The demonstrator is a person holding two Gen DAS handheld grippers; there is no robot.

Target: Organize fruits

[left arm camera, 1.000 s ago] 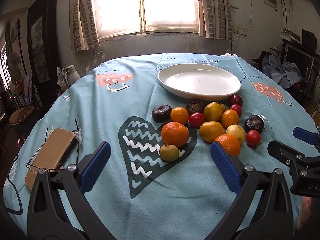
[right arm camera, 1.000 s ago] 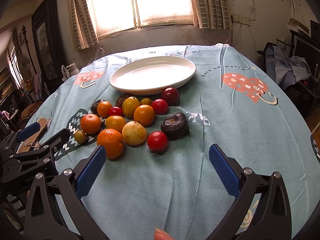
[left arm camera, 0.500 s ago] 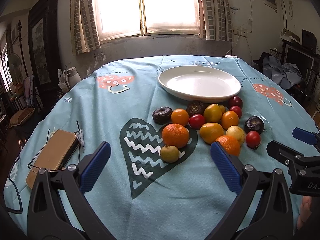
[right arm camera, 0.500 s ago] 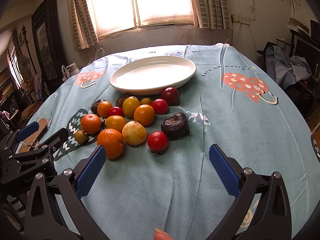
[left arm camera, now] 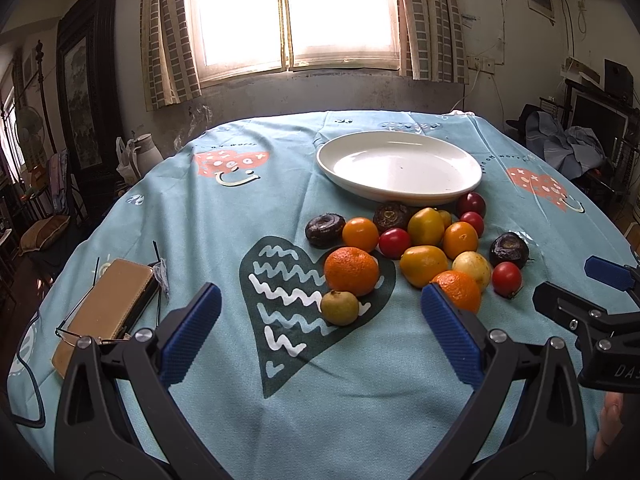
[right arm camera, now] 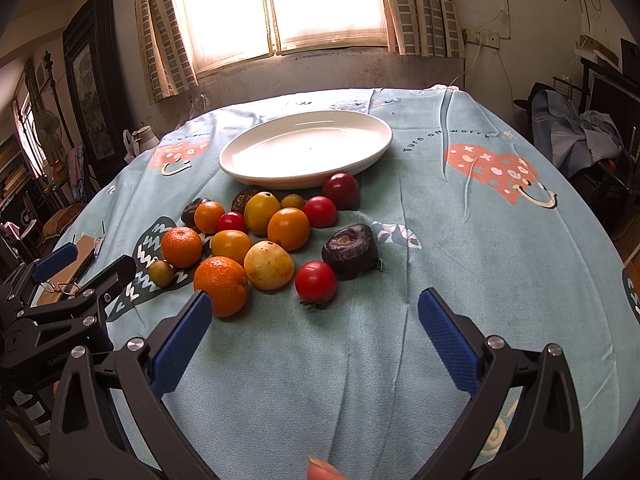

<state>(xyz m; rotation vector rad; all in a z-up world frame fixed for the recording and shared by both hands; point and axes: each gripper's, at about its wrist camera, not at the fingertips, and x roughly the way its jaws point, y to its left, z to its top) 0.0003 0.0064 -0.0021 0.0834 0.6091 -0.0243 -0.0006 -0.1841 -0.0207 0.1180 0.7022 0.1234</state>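
An empty white plate (left arm camera: 400,168) (right arm camera: 306,148) sits at the far middle of the round table. In front of it lies a cluster of fruit: oranges (left arm camera: 351,271) (right arm camera: 221,285), yellow fruit (left arm camera: 424,265) (right arm camera: 269,265), red tomatoes (left arm camera: 506,278) (right arm camera: 316,281), dark purple fruit (left arm camera: 509,249) (right arm camera: 350,249) and a small green fruit (left arm camera: 339,307) (right arm camera: 161,273). My left gripper (left arm camera: 320,328) is open and empty, near side of the small green fruit. My right gripper (right arm camera: 314,330) is open and empty, near side of a red tomato.
A light blue tablecloth (left arm camera: 224,216) with heart prints covers the table. A tan case (left arm camera: 105,300) with glasses lies at the left edge. The right gripper shows at the right of the left wrist view (left arm camera: 600,304); the left gripper shows at the left of the right wrist view (right arm camera: 60,296).
The left wrist view has tilted slightly, so the fruit sits a little lower in frame. The right gripper has barely moved. Both stay open.
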